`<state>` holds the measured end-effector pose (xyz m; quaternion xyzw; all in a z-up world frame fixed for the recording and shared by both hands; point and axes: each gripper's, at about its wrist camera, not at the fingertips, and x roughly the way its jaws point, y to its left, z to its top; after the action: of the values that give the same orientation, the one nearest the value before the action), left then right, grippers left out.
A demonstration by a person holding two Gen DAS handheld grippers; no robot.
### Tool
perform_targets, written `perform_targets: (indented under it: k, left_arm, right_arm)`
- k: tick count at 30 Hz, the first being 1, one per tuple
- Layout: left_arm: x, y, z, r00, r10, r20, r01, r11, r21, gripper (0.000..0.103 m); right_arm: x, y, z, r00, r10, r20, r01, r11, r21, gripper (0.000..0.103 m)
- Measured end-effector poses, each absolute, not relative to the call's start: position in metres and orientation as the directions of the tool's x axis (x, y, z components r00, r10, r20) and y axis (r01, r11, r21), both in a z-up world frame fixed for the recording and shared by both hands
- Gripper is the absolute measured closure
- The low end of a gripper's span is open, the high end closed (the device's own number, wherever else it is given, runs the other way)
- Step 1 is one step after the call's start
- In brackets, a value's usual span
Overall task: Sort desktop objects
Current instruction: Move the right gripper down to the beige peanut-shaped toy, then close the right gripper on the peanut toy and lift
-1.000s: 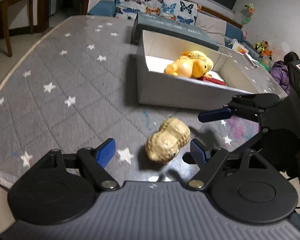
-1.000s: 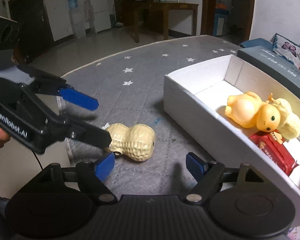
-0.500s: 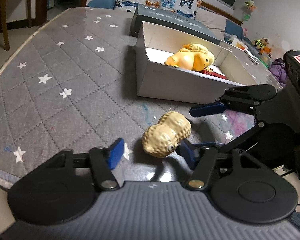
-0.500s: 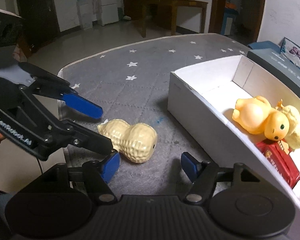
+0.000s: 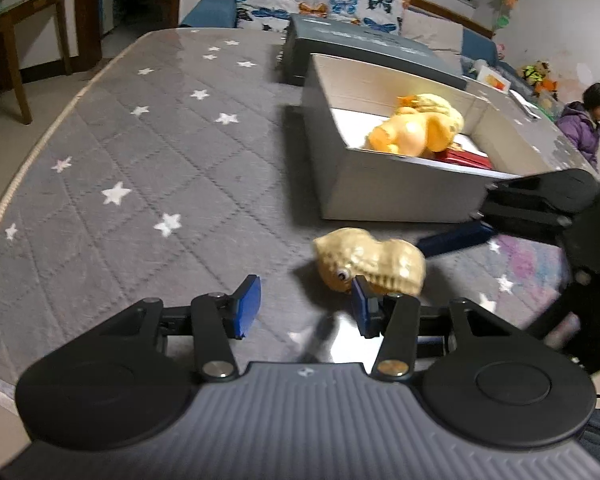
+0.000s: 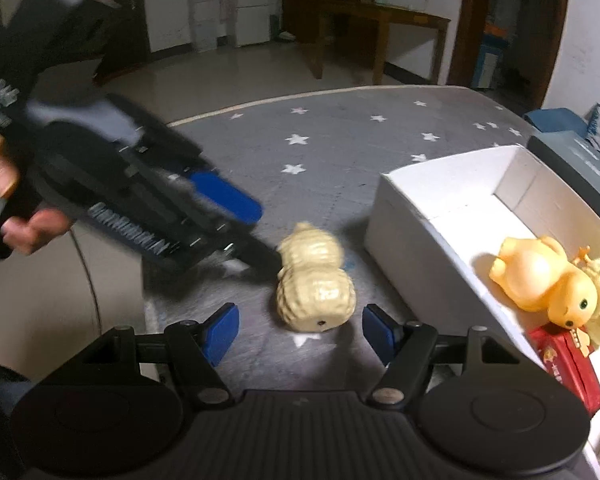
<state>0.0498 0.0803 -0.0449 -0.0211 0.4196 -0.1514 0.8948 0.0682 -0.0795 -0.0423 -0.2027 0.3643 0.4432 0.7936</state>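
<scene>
The peanut toy has swung end-on between the spread right gripper — the spread left gripper now touches it.

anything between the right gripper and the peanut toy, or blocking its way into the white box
Nothing lies between the open right gripper and the peanut toy. The left gripper crowds the toy's far end. The white box has only its near wall to clear.
</scene>
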Motion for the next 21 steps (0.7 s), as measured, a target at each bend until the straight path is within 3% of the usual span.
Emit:
perform_targets:
  k: [12,21]
  left_arm:
    - [0.055,0.092,-0.046,0.604,-0.314,-0.732,0.231,0.949,-0.217,0.053]
    - [0.056,0.1,-0.046,0.61,-0.306,-0.731,0.212,0.952,-0.222,0.053]
  right_arm:
    - [0.085,-0.07,-0.045,0.374,0.535,-0.758,-0.808,0.588,0.016,0.033]
    - [0.09,-0.06,-0.054,0.363,0.522,-0.772,-0.8,0.599,0.029,0.053]
